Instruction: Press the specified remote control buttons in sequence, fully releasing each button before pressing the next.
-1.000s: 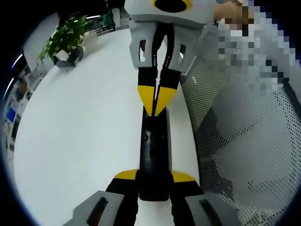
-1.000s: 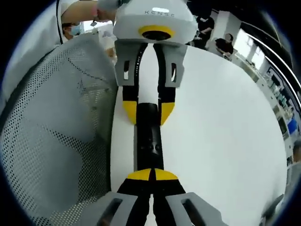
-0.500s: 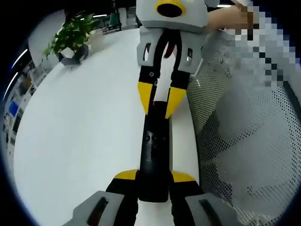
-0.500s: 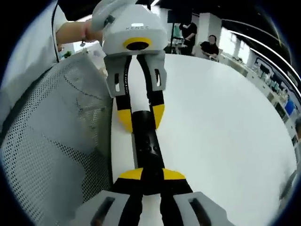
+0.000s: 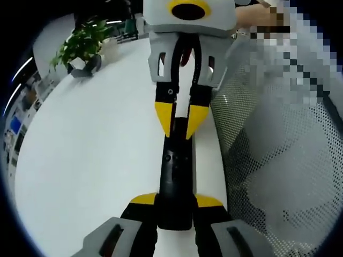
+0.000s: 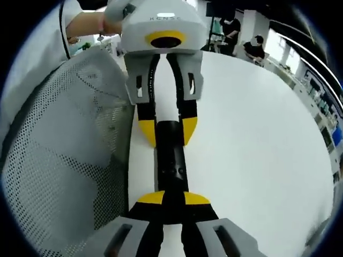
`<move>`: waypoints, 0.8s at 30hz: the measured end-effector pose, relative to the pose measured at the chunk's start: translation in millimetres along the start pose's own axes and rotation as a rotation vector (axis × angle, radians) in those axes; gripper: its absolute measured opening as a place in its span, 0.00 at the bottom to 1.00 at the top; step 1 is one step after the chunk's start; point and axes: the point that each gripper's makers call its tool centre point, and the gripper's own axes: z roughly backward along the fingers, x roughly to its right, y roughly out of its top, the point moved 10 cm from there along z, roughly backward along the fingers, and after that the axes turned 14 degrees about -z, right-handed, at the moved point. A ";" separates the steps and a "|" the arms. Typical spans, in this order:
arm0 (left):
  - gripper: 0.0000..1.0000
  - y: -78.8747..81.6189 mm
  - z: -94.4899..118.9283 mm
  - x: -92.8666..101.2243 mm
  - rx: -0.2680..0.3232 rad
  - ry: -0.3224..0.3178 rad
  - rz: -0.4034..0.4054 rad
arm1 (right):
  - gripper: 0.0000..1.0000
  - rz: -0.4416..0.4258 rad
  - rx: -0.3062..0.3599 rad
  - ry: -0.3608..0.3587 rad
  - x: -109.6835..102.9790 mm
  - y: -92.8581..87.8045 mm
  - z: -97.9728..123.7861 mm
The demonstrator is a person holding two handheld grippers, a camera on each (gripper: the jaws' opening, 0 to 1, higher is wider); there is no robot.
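so the remote control (image 5: 175, 176) is a slim black bar lying lengthwise on the white table (image 5: 86, 155), close to the table edge that runs beside a grey mesh chair back (image 5: 278, 160). a small cluster of buttons shows on its upper face around the middle, too small to tell apart. in the left gripper view the left gripper (image 5: 176, 202) grasps the near end of the remote, one yellow-tipped jaw on each long side and both touching it. the right gripper (image 5: 181, 119) comes in from the far side, its yellow tips a little apart and straddling the other end of the remote. in the right gripper view the same pairing reads in reverse: the right gripper (image 6: 172, 198) sits with its tips on either side of the bar, slightly parted, and whether they pinch it or merely flank it i cannot tell. the left gripper (image 6: 169, 131) clamps the far end there.

no tip rests on a button at this moment, so i judge a press is either about to start or just finished. the risk from here is the right tips coming down on the wrong key or two keys at once, since the buttons sit close together. a push that is off centre could also twist the bar in the left grip or nudge it toward the nearby table edge. a potted plant (image 5: 77, 45) stands well apart at the far side of the table.
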 end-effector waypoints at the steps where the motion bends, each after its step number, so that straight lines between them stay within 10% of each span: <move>1: 0.24 -0.1 0.0 0.0 0.002 0.001 0.000 | 0.07 0.017 -0.007 0.000 0.0 0.9 -0.2; 5: 0.24 -1.3 -0.2 0.0 0.016 0.004 -0.001 | 0.07 0.013 -0.006 0.005 0.7 0.4 -0.2; 12: 0.24 -4.7 0.5 0.8 0.054 0.012 0.000 | 0.08 -0.050 0.287 0.012 -0.2 -26.4 -0.6; 18: 0.24 -4.7 0.8 0.9 0.061 0.012 0.001 | 0.08 0.032 0.240 0.010 -1.2 -18.0 -1.9; 24: 0.24 -4.9 1.0 1.4 0.070 0.018 0.007 | 0.07 0.073 0.034 -0.013 -4.6 2.2 -1.2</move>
